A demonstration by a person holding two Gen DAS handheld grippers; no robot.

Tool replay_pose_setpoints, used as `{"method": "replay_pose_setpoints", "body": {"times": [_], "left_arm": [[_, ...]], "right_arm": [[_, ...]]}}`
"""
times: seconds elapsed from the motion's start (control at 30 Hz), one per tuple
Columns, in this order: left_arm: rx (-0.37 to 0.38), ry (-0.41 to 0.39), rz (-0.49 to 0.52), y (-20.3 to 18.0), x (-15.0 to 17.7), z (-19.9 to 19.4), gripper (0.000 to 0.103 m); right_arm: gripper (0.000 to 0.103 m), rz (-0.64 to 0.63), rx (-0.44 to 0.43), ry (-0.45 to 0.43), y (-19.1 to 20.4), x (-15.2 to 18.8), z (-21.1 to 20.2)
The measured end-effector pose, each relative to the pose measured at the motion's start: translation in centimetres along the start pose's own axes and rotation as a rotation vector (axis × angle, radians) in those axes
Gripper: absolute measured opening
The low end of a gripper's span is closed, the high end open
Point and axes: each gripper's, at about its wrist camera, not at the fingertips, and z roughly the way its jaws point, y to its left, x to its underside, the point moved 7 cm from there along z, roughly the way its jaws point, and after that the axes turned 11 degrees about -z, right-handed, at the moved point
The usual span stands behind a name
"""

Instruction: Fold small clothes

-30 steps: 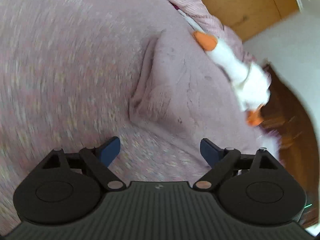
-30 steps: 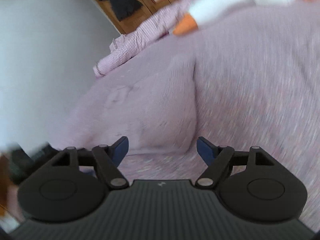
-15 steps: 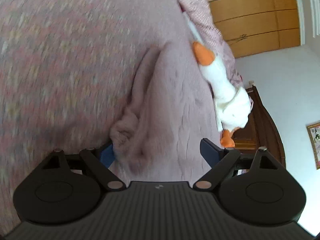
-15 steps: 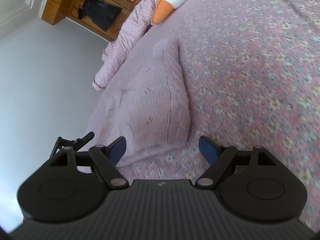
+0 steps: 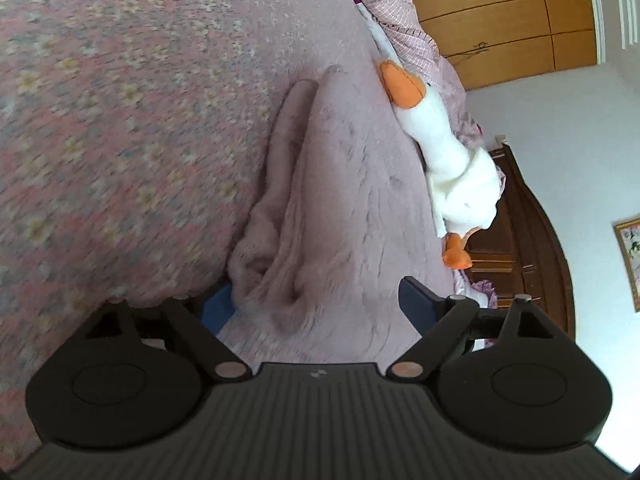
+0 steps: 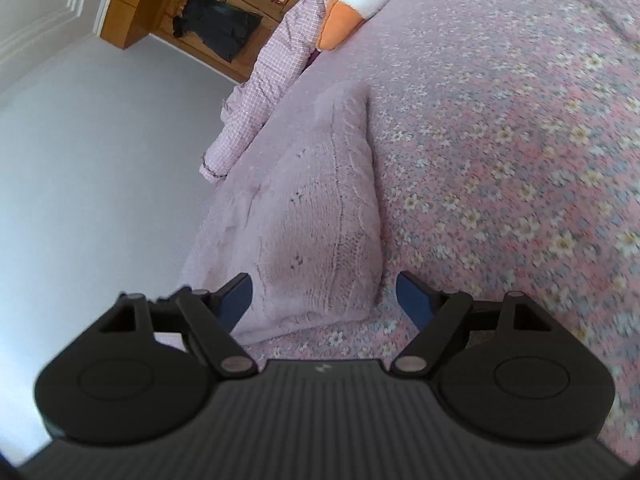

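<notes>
A small pale pink knitted garment [image 5: 320, 208] lies on the floral bedspread [image 5: 112, 128]. Its near end is bunched and lies between the jaws of my left gripper [image 5: 316, 304], which stands open; its left blue finger [image 5: 216, 308] is partly covered by the knit. In the right wrist view the same knitted garment [image 6: 320, 216] lies flat with its near corner between the wide-apart jaws of my right gripper [image 6: 326, 296], also open. Neither gripper is shut on the cloth.
A white plush goose [image 5: 452, 168] with an orange beak lies along the garment's far side. A pink checked cloth [image 6: 264, 92] lies at the bed's edge. Wooden wardrobes [image 5: 500, 12] and a dark wooden headboard [image 5: 516, 240] stand beyond. Floral bedspread [image 6: 520, 160] spreads to the right.
Both grippers have moved in low onto the garment's near edge, one at each corner. The knit now bunches against my left gripper's left finger. Both stay open.
</notes>
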Motion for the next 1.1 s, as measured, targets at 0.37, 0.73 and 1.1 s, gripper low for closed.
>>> {"method": "replay_pose_setpoints", "body": {"times": [0.37,0.73,1.1], "left_arm": [[0.007,-0.039,0.166,-2.3,-1.2,2.7,0.089],[0.057,0.001,0.083,-2.1,-0.1,3.1,0.09],[0.051,0.084,0.089,-1.9,2.8,2.8,0.09]], "right_arm": [[0.082,0.167,-0.101,0.082,-1.4,-3.9,4.1],[0.082,0.176,-0.185,0.129,-0.6,-2.3,3.3],[0.08,0.191,-0.224,0.157,-0.1,-1.7,3.1]]}}
